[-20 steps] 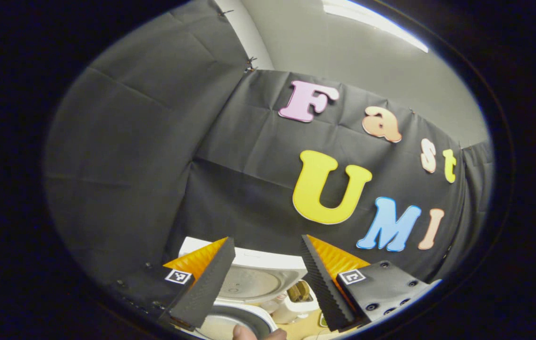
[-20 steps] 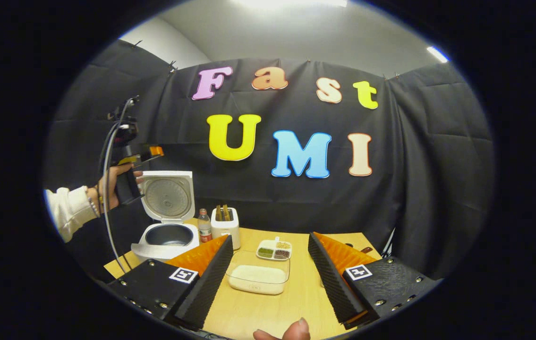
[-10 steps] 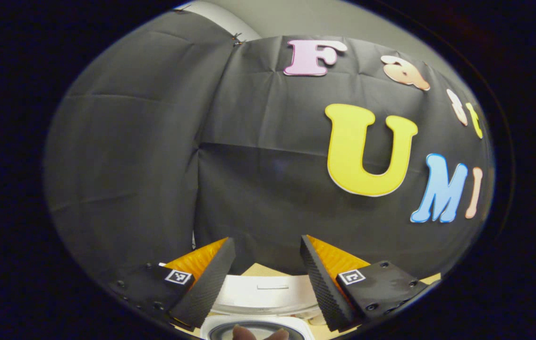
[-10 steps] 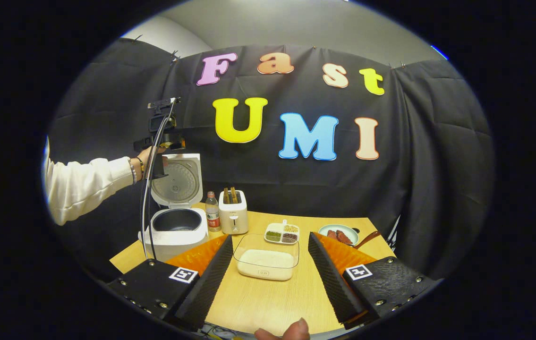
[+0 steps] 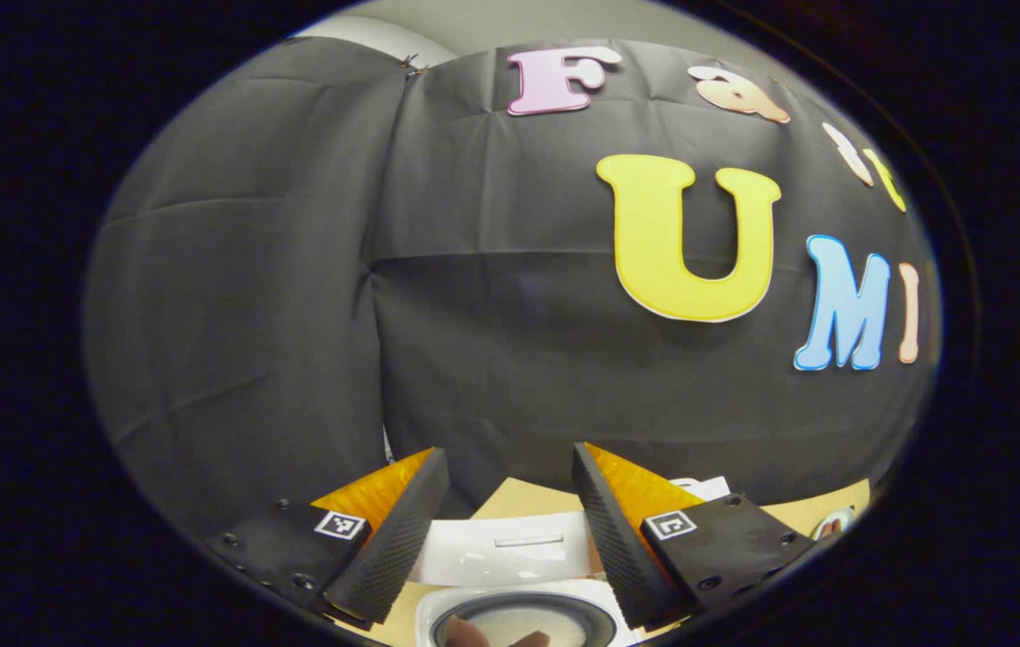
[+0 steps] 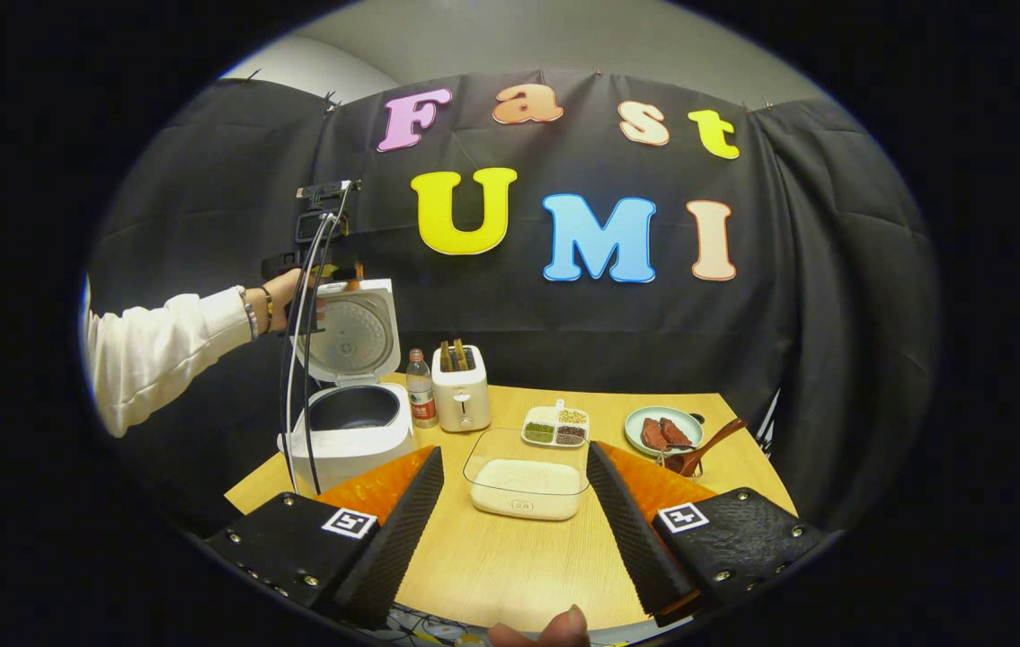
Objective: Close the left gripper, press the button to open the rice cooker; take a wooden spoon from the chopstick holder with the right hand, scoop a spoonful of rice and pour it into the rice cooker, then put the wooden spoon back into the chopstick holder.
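The table point(image 6: 510, 557) lies under and ahead of the right gripper point(image 6: 514, 521), whose jaws stand wide with nothing between them. The rice cooker point(image 6: 350, 431) stands ahead and to the left of it – the lid point(image 6: 350, 331) is raised upright and the dark inner pot is in view. The left gripper point(image 5: 510, 530), jaws also wide and empty, hangs just above the cooker, with the lid's top edge directly below its fingers. A clear box of rice point(image 6: 526, 474) sits straight ahead between the right gripper's fingers. Beyond it, slightly left, is the chopstick holder point(image 6: 462, 395) beside a small bottle point(image 6: 421, 390). A wooden spoon point(image 6: 705, 447) lies ahead to the right, near a plate point(image 6: 662, 429).
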A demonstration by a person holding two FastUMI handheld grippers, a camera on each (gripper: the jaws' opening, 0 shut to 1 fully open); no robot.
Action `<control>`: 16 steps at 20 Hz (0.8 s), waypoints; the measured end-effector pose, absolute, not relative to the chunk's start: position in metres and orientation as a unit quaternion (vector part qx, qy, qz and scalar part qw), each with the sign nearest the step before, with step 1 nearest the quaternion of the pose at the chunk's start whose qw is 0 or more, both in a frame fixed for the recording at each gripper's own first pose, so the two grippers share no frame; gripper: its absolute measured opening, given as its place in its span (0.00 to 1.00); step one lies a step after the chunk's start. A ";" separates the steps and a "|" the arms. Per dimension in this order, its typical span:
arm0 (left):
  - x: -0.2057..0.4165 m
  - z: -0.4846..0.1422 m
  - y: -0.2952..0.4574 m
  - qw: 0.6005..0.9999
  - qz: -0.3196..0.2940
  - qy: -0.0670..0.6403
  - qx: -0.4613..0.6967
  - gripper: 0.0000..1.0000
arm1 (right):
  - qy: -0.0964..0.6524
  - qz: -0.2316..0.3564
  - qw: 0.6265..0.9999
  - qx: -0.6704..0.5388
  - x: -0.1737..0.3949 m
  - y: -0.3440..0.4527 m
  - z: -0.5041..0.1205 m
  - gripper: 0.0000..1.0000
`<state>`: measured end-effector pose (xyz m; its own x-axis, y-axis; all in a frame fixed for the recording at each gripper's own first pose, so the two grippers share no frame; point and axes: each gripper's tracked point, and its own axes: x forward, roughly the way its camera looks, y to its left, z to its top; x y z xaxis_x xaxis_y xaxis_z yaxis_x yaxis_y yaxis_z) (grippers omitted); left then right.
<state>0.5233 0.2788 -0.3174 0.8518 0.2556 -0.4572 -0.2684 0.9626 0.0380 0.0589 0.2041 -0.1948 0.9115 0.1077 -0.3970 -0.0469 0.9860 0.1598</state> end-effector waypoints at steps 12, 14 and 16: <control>0.370 -0.362 0.212 0.966 0.105 0.237 -0.016 0.96 | 0.219 0.052 0.970 0.091 0.037 0.214 -0.205 0.98; 0.346 -0.387 0.201 0.962 0.101 0.254 -0.015 0.94 | 0.225 0.055 0.968 0.096 0.033 0.217 -0.211 0.98; 0.324 -0.418 0.191 0.954 0.097 0.282 -0.014 0.95 | 0.230 0.059 0.966 0.102 0.029 0.220 -0.214 0.98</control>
